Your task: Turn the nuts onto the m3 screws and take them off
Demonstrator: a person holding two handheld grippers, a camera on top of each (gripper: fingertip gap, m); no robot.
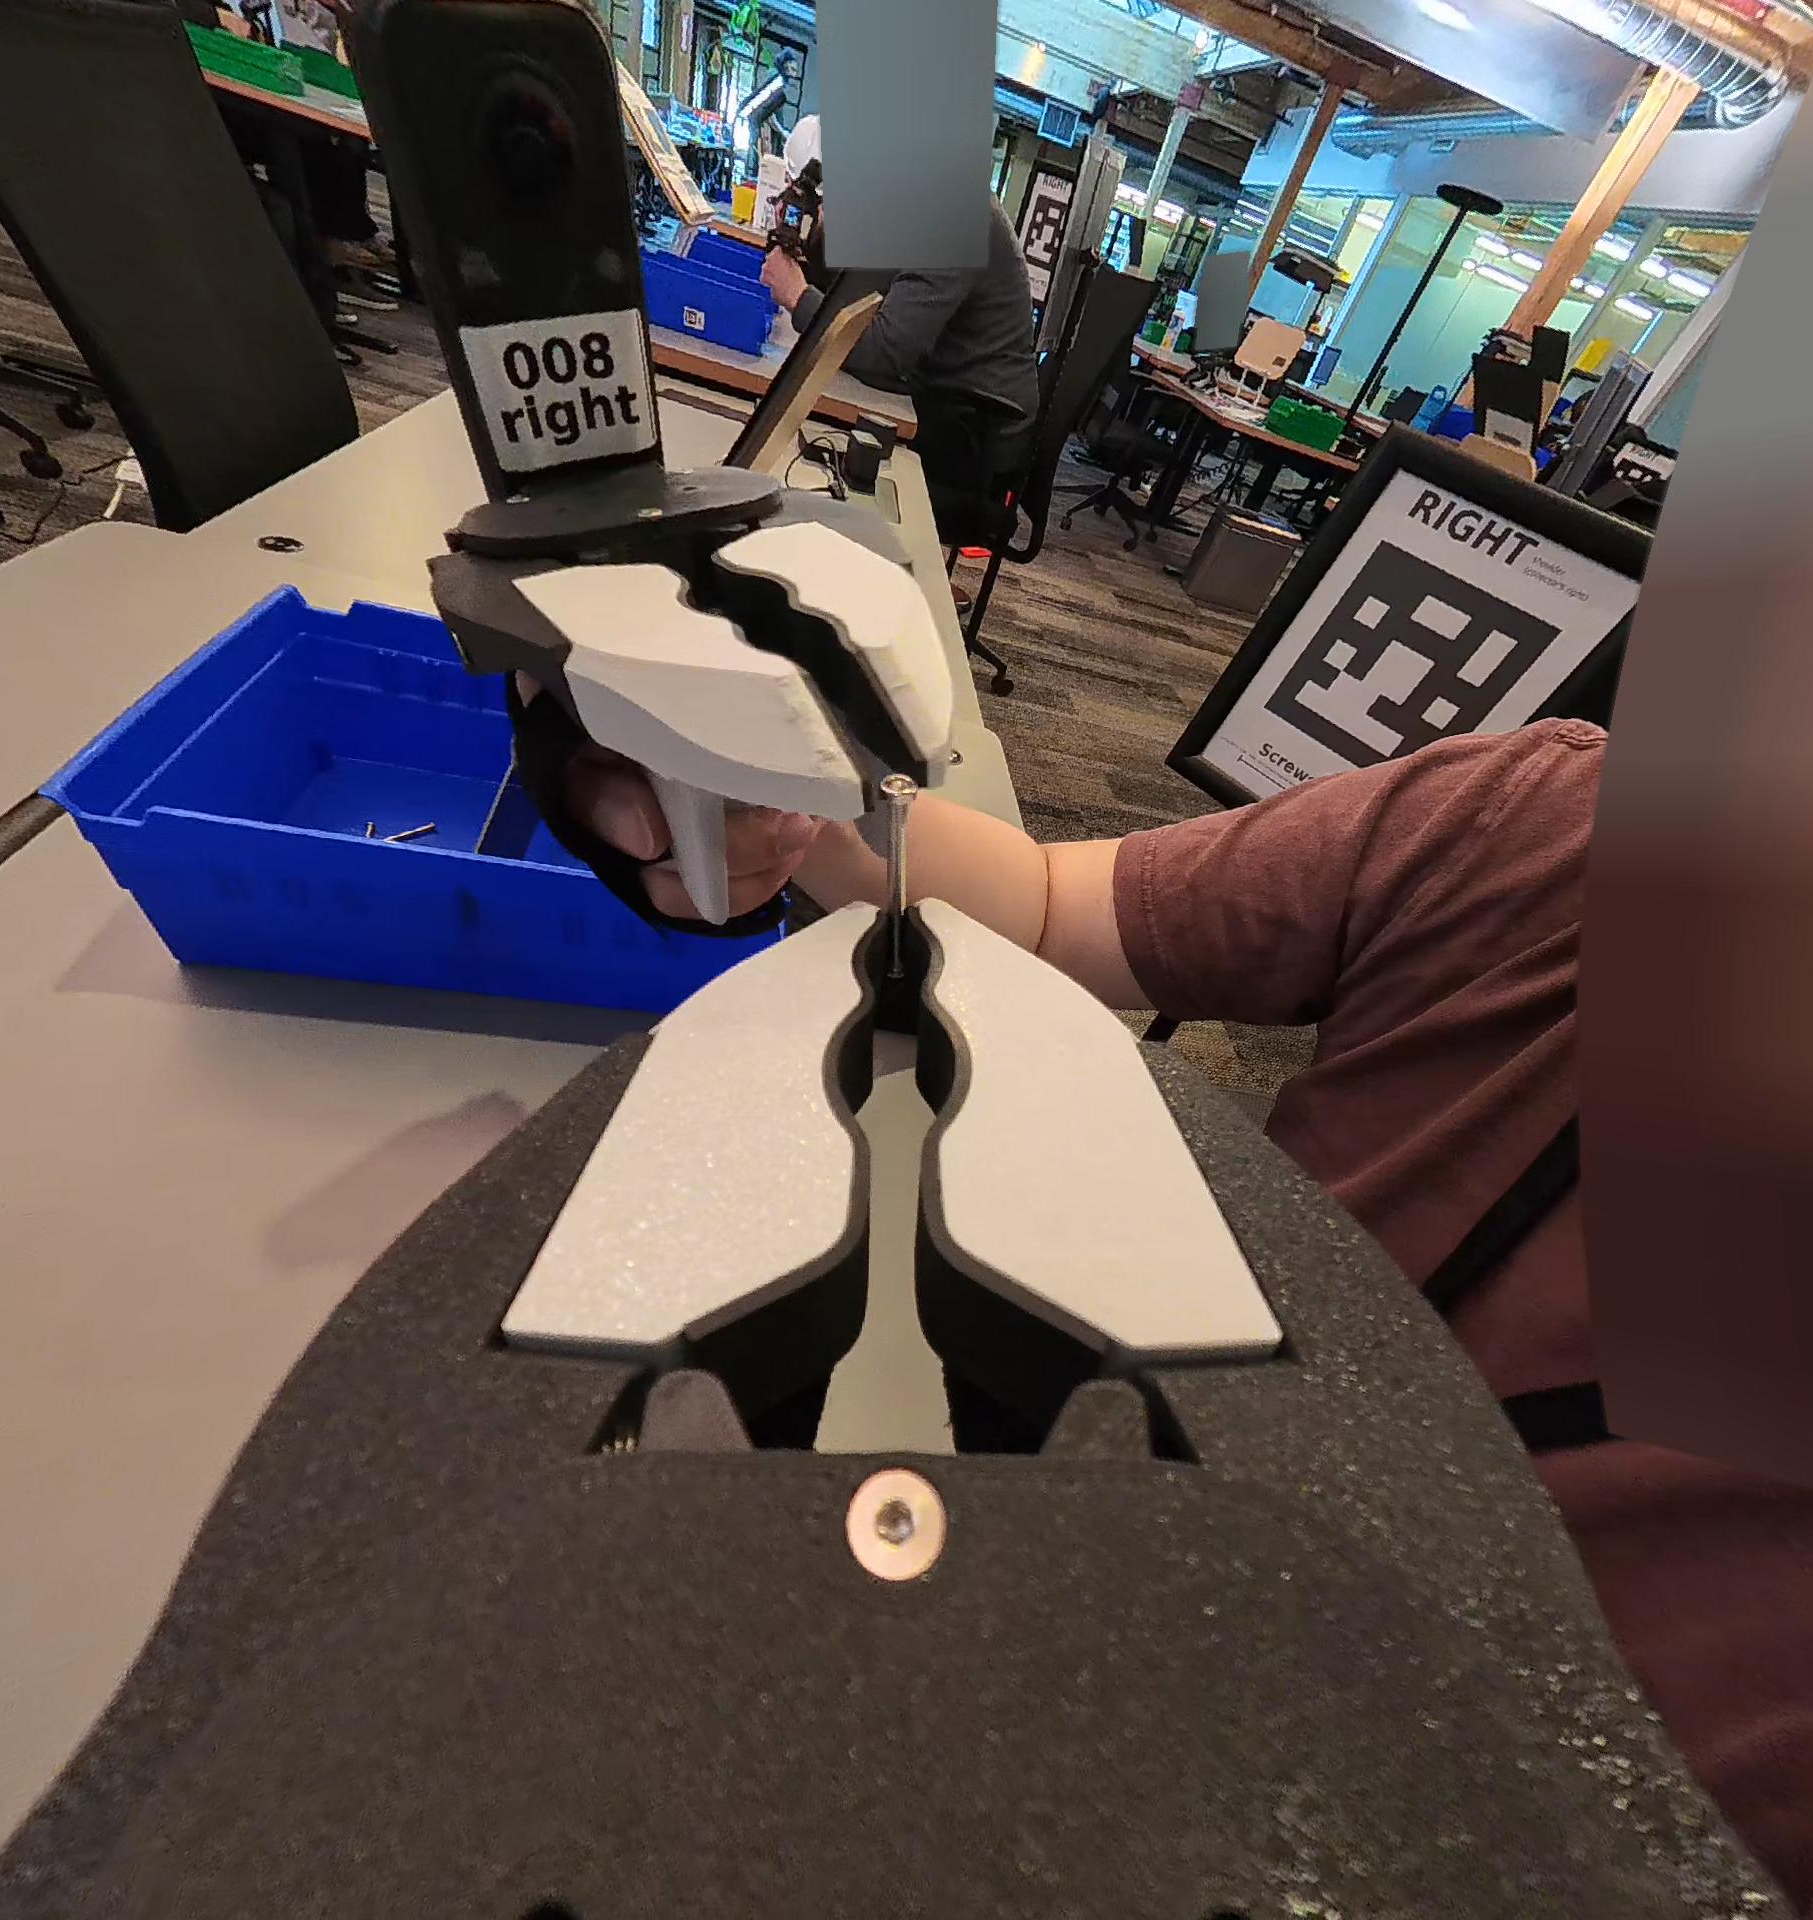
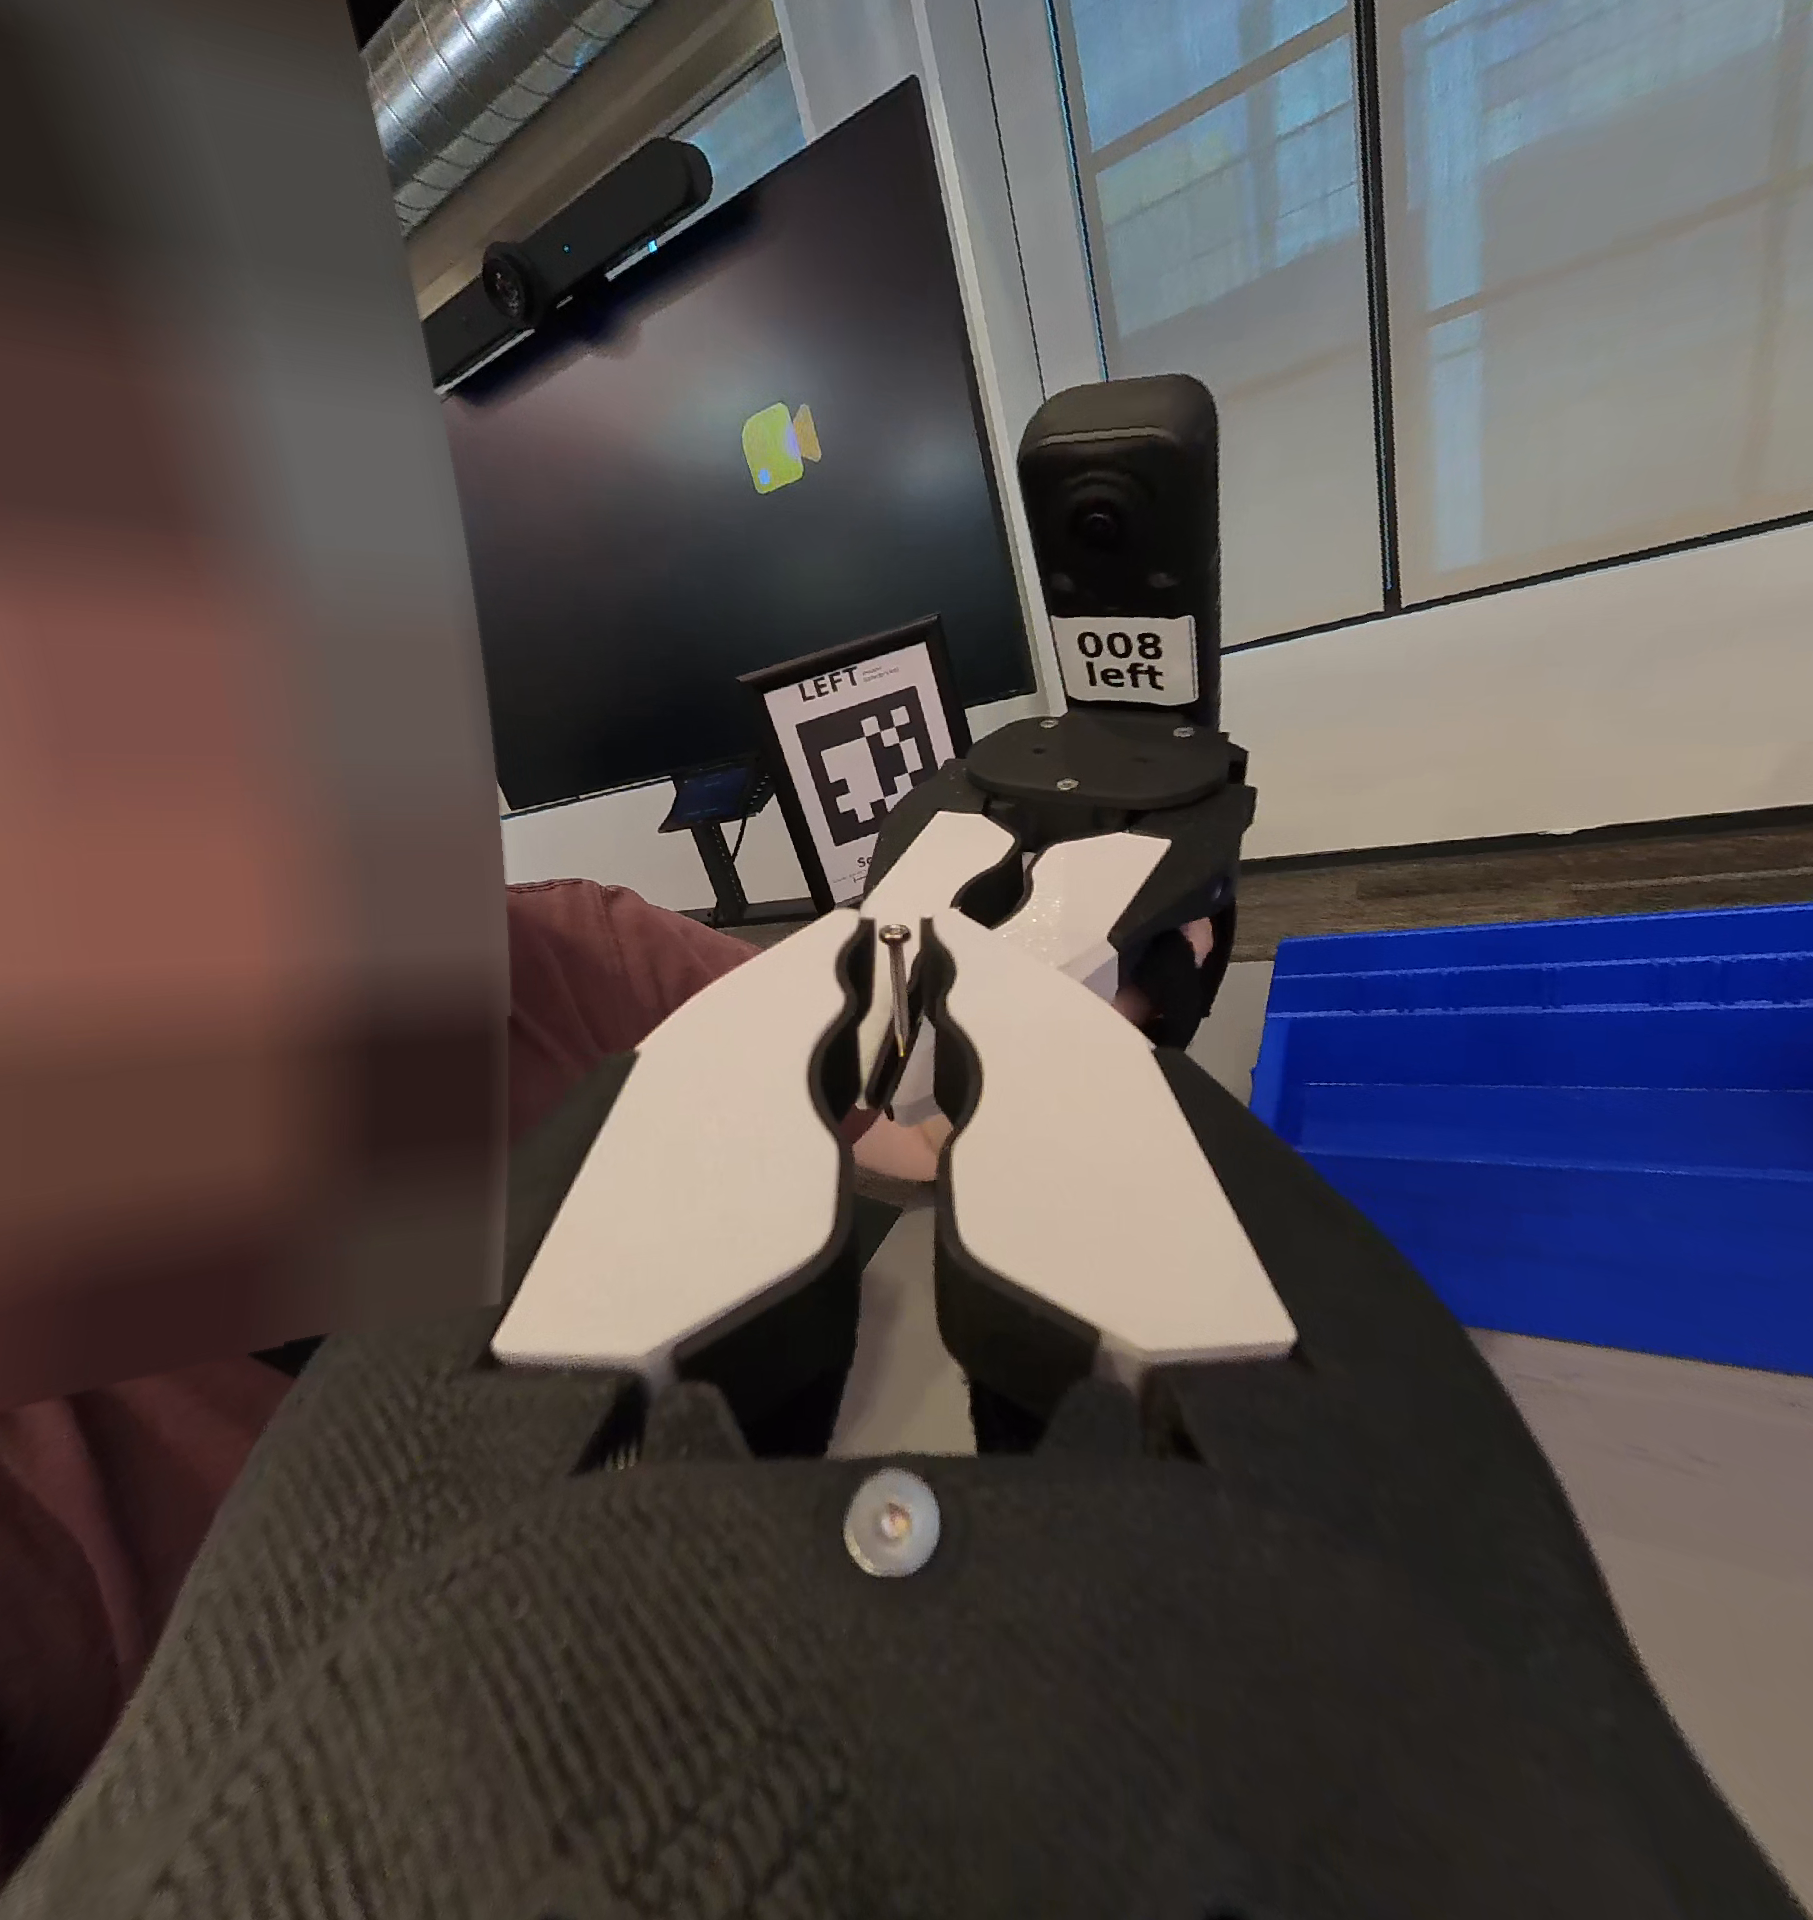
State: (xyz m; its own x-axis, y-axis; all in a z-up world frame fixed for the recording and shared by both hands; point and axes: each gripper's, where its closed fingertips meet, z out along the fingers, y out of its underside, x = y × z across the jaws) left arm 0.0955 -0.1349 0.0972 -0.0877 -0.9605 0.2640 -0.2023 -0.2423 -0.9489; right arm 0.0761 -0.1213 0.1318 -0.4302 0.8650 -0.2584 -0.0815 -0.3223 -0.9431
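The m3 screw is a thin, long, bright metal pin held off the counter between the two tools. Its lower, threaded end sits clamped at the tips of the left gripper, whose jaws are drawn together on it. Its small round head stands up just at the tips of the right gripper. In the right wrist view the same screw runs along the narrow gap between the right jaws, head at the tips. They look nearly together, but I cannot tell whether they pinch the screw or only bracket it. No nut is visible on the shank.

By my judgement it handles as very light, stiff and slick: easy to lift, quick to pivot or slip out of smooth pads. The best hold is low on the thread, square across the shank, leaving the upper length free for a nut.

Behind, a blue bin rests on the counter with a couple of loose screws in one compartment. A framed marker sign stands farther right.
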